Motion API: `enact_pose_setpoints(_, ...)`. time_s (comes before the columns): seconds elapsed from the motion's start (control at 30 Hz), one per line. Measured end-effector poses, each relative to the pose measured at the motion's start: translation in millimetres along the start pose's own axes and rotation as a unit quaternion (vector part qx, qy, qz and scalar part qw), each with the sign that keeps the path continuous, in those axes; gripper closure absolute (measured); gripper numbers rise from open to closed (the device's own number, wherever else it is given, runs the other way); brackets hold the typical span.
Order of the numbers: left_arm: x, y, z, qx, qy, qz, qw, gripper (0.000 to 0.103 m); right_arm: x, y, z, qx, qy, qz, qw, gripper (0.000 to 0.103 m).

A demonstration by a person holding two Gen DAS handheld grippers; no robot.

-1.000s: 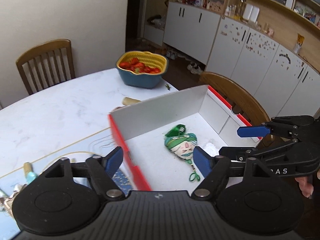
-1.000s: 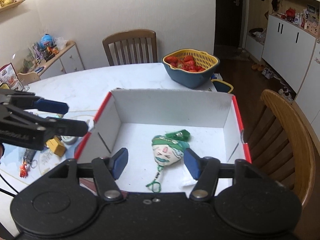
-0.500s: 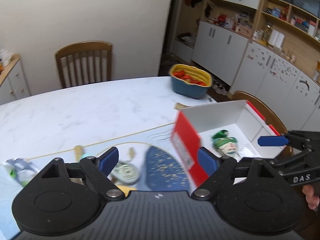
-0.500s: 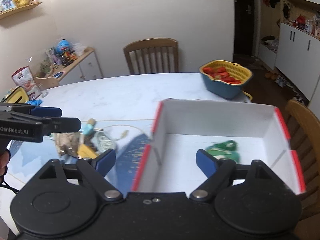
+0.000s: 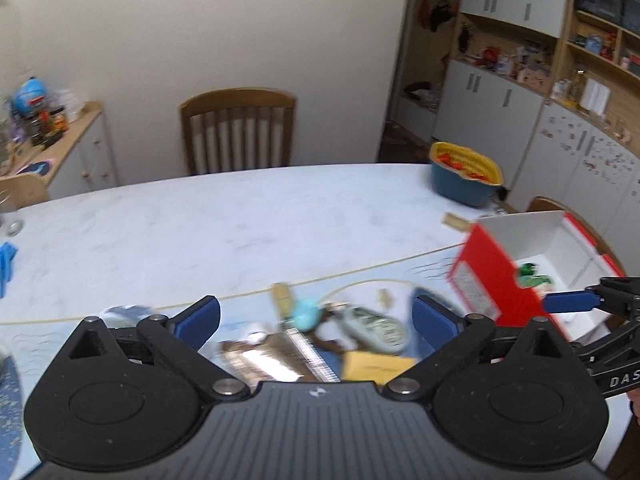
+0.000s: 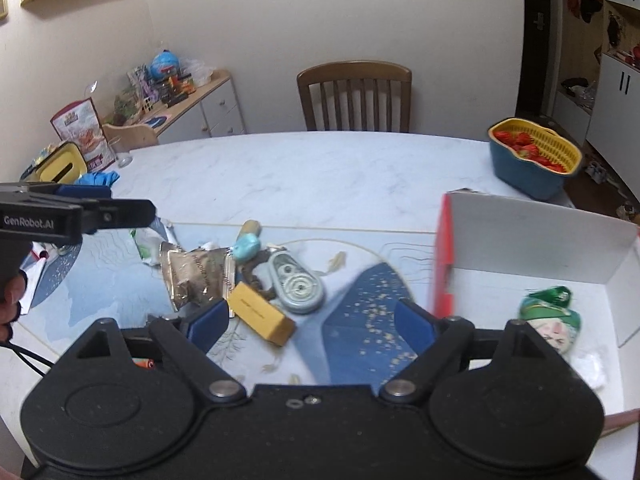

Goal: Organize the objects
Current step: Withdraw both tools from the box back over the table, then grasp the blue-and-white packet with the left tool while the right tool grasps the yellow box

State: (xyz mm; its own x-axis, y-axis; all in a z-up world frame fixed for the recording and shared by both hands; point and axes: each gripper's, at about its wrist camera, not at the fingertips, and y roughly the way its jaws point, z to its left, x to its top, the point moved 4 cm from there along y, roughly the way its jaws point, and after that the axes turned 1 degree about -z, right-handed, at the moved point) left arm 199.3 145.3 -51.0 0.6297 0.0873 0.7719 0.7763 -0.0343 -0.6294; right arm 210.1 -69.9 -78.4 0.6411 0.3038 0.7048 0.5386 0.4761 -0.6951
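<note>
A red and white box (image 6: 532, 240) stands at the right of the table, with a green doll sachet (image 6: 554, 320) inside it; the box also shows in the left wrist view (image 5: 492, 280). A pile lies on the blue mat: a yellow block (image 6: 262, 314), a grey oval case (image 6: 296, 284), a silver foil packet (image 6: 194, 276) and a teal piece (image 6: 245, 247). My left gripper (image 5: 316, 318) is open and empty above the pile. My right gripper (image 6: 310, 320) is open and empty above the mat, between the pile and the box.
A blue and yellow basket of strawberries (image 6: 532, 160) sits at the far right of the table. A wooden chair (image 6: 354, 96) stands behind the table. A glass (image 6: 122, 152) and a blue cloth (image 6: 98, 180) lie at the far left. A sideboard (image 6: 192, 104) holds clutter.
Both grippers have swung left, away from the box and toward the pile on the mat. The box and sachet now sit at the right edge of both views. Both stay open.
</note>
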Motion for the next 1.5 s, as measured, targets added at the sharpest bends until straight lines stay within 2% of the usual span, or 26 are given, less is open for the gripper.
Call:
enact_pose_setpoints(0.13, -5.2, 2.8, 36.0, 0.030, -0.018, 0.003, 0.9994, 0.000, -0.8, 18.4, 16.4, 0.000, -0.012, 0.011, 1.000, 0.014)
enact_pose_setpoints(0.23, -7.9, 7.5, 65.4, 0.070, -0.035, 0.001, 0.9969, 0.000, -3.1, 33.6, 26.1, -0.003, -0.020, 0.023, 1.000, 0.014)
enact_pose_setpoints(0.33, -13.6, 17.3, 97.5, 0.096, -0.063, 0.018, 0.9933, 0.000, -5.8, 49.4, 32.1, -0.008, -0.019, 0.036, 0.999, 0.014)
enact_pose_setpoints(0.5, -21.9, 39.1, 132.8, 0.131, -0.075, 0.050, 0.9873, 0.000, -9.8, 70.4, 42.9, -0.013, -0.030, 0.053, 0.998, 0.015)
enact_pose_setpoints(0.7, -17.8, 70.5, 150.7, 0.134, -0.091, 0.077, 0.9838, 0.000, -11.1, 94.5, 50.0, -0.026, -0.052, 0.067, 0.996, 0.017)
enact_pose_setpoints(0.83, -10.6, 88.0, 163.9, 0.149, -0.100, 0.083, 0.9802, 0.000, -9.7, 109.7, 52.1, -0.038, -0.070, 0.075, 0.994, 0.019)
enact_pose_setpoints(1.0, -9.6, 112.8, 170.9, 0.162, -0.097, 0.117, 0.9750, 0.000, -8.3, 125.4, 56.1, -0.038, -0.089, 0.085, 0.992, 0.022)
enact_pose_setpoints(1.2, -20.4, 135.7, 173.6, 0.144, -0.122, 0.155, 0.9696, 0.000, -12.3, 137.8, 66.9, -0.036, -0.116, 0.098, 0.988, 0.029)
enact_pose_setpoints(1.33, -31.4, 141.1, 172.1, 0.137, -0.123, 0.168, 0.9684, 0.000, -15.3, 141.0, 72.5, -0.025, -0.117, 0.106, 0.987, 0.035)
enact_pose_setpoints(1.5, -44.1, 139.7, 169.9, 0.125, -0.126, 0.175, 0.9686, 0.000, -19.6, 141.7, 80.5, -0.023, -0.121, 0.113, 0.986, 0.037)
